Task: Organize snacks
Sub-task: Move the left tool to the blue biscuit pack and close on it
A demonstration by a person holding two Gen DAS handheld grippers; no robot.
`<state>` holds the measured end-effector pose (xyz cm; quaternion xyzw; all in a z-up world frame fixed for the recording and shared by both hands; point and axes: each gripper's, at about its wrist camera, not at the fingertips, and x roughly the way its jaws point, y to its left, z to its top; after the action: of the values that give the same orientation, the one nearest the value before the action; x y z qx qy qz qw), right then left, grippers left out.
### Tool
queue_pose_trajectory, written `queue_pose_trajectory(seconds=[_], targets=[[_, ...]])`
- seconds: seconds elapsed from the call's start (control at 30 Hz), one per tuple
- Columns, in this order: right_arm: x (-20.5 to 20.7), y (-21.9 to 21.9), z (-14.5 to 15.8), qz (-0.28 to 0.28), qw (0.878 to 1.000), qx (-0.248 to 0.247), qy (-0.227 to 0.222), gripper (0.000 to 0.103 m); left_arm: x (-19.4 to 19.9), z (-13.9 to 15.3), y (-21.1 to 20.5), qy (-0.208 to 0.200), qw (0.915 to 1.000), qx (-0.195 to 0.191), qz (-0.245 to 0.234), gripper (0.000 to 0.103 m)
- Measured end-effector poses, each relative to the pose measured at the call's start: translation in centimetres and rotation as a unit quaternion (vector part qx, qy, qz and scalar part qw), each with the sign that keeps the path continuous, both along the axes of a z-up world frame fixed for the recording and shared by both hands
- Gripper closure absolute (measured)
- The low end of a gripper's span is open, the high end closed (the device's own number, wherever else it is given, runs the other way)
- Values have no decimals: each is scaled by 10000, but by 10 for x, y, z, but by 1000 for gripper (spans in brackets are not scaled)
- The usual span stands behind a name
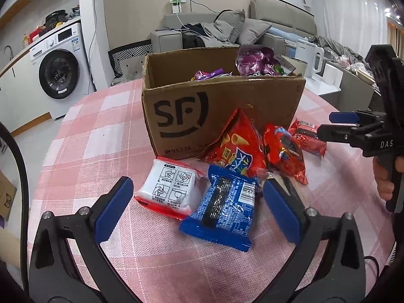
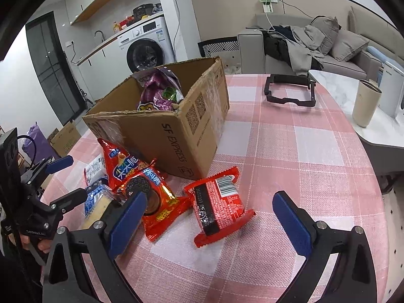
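Observation:
An open cardboard box (image 1: pixel 219 111) (image 2: pixel 176 131) stands on the pink checked table, with a purple snack bag (image 1: pixel 255 60) (image 2: pixel 159 93) inside. Loose packets lie in front of it. My left gripper (image 1: pixel 198 209) (image 2: pixel 78 176) is open low over a blue packet (image 1: pixel 222 209) (image 2: pixel 93 197) and a white-and-red packet (image 1: pixel 169 189). Behind those lie a red chip bag (image 1: pixel 237 146) (image 2: pixel 121 166) and a red cookie packet (image 1: pixel 285 154) (image 2: pixel 154 202). My right gripper (image 2: pixel 209 224) (image 1: pixel 325 125) is open, with a red wafer packet (image 2: pixel 219 204) (image 1: pixel 308 136) lying between its fingers, untouched.
A black plastic frame (image 2: pixel 290 91) lies on the far side of the table. A beige cup (image 2: pixel 366 103) and a white appliance (image 2: pixel 391 93) stand on a marble side table to the right. Beyond are a washing machine (image 1: pixel 58 70) and a sofa (image 1: pixel 227 30).

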<state>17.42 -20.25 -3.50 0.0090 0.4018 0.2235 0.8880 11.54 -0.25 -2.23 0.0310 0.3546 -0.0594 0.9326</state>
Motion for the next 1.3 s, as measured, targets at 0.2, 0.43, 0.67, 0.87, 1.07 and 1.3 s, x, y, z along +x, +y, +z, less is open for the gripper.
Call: queue_pose_trajectory(seconds=[0.2, 0.43, 0.67, 0.87, 1.07, 1.3], targets=[[7, 0, -13, -51, 9997, -166, 158, 18, 1, -5, -4, 111, 9998, 52, -136, 1], [12, 0, -25, -67, 9989, -305, 342, 20, -1, -10, -5, 264, 9989, 89, -373, 10], [13, 4, -29, -5, 9986, -400, 359, 24, -5, -12, -9, 335, 9977, 15, -591, 34], [11, 7, -30, 63, 9982, -464, 366, 28, -8, -12, -13, 411, 9961, -111, -776, 44], [9, 10, -30, 154, 9980, -496, 365, 33, -6, -17, -13, 543, 9947, -262, -836, 45], [5, 16, -31, 324, 9975, -512, 376, 35, 0, -25, -14, 749, 9937, -266, -789, 45]])
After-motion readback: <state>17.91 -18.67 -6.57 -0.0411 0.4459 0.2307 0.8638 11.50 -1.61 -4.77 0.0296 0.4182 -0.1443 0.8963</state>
